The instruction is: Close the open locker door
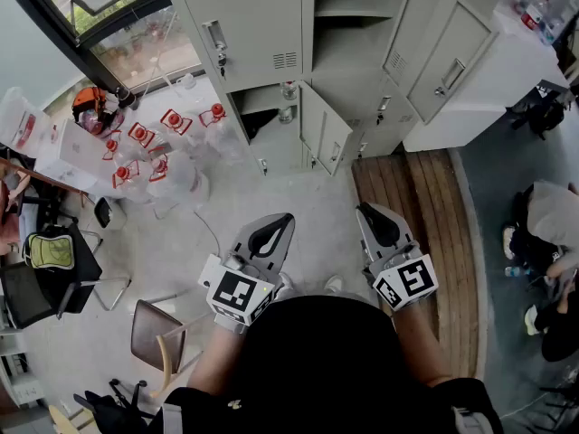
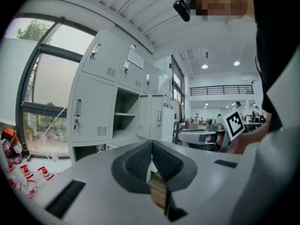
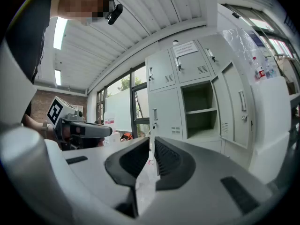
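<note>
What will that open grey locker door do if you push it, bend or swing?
Probably swing, not bend: the locker door looks like stiff sheet metal hung along one edge. It looks thin, so it likely moves with a light push. Its handle sticks out and might snag.

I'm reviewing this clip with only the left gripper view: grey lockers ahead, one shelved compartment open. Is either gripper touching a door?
Observer: No. The head view shows the left gripper and the right gripper close to the person's body, well apart from the grey metal lockers.
Operator: Is the right one carrying anything?
Observer: No. The right gripper view shows its jaws together with nothing between them.
</note>
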